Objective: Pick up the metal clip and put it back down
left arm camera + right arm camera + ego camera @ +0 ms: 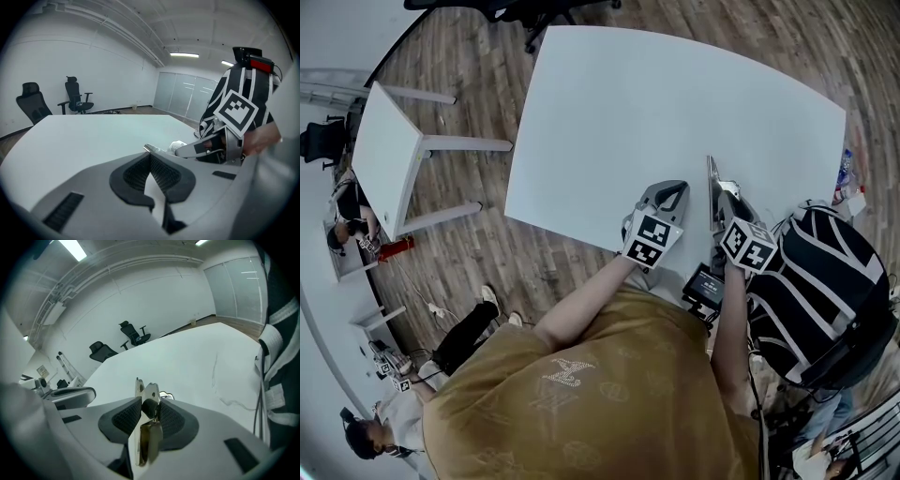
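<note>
The metal clip (711,184) is a silver spring clamp held upright between the jaws of my right gripper (721,195), just above the near edge of the white table (656,103). The right gripper view shows the clip (149,425) pinched between the black pads, its tips pointing out over the tabletop. My left gripper (667,189) hovers close beside it on the left, with its pads meeting at the tip and nothing between them (150,158). From the left gripper view, the clip's tip (149,149) and the right gripper (206,147) show just beyond the jaws.
A black-and-white striped backpack (816,291) stands at the table's right side, close to my right arm. A smaller white table (389,155) stands to the left on the wood floor. Office chairs (77,96) stand at the far wall. People sit at the lower left.
</note>
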The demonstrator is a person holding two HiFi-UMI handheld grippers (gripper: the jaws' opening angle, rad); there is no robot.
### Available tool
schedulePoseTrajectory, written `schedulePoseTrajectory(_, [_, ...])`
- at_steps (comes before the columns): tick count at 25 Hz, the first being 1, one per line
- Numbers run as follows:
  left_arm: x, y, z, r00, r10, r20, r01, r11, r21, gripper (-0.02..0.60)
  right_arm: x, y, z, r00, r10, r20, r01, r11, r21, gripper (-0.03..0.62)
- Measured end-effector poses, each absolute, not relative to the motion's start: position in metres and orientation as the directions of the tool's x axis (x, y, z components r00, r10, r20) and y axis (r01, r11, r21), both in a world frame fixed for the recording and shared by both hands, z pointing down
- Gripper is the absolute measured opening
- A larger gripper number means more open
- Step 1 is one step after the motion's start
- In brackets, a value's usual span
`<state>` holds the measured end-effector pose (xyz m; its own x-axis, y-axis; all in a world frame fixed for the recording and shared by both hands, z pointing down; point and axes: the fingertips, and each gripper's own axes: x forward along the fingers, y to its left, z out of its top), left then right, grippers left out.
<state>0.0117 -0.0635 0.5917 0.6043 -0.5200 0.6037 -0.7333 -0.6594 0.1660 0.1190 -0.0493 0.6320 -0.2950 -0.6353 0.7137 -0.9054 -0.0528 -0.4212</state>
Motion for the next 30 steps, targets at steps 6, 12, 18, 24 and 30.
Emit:
schedulePoseTrajectory(6, [0.014,-0.063,0.597,0.606,-0.511,0.609,-0.732,-0.658,0.176,0.006,0.12,-0.049,0.633,-0.332,-0.645,0.688,-0.877,-0.057,-0.477,0.096])
schedulePoseTrajectory(12, [0.01,-0.063,0.596,0.612,-0.505,0.609,-0.732,-0.653,0.194,0.006,0.118,-0.049,0.63,-0.341,-0.646,0.683,-0.87,-0.059,-0.489,0.086])
schedulePoseTrajectory(18, [0.006,-0.064,0.595,0.607,-0.511,0.608,-0.739,-0.644,0.197,0.006,0.115,-0.047,0.626,-0.329,-0.648,0.686,-0.881,-0.05,-0.47,0.075])
schedulePoseTrajectory(24, [0.003,-0.064,0.593,0.599,-0.524,0.605,-0.749,-0.634,0.192,0.006,0.117,-0.044,0.623,-0.313,-0.665,0.678,-0.886,-0.052,-0.46,0.065])
schedulePoseTrajectory(30, [-0.002,-0.064,0.588,0.594,-0.531,0.605,-0.754,-0.63,0.188,0.006,0.116,-0.044,0.611,-0.299,-0.682,0.668,-0.894,-0.045,-0.446,0.04])
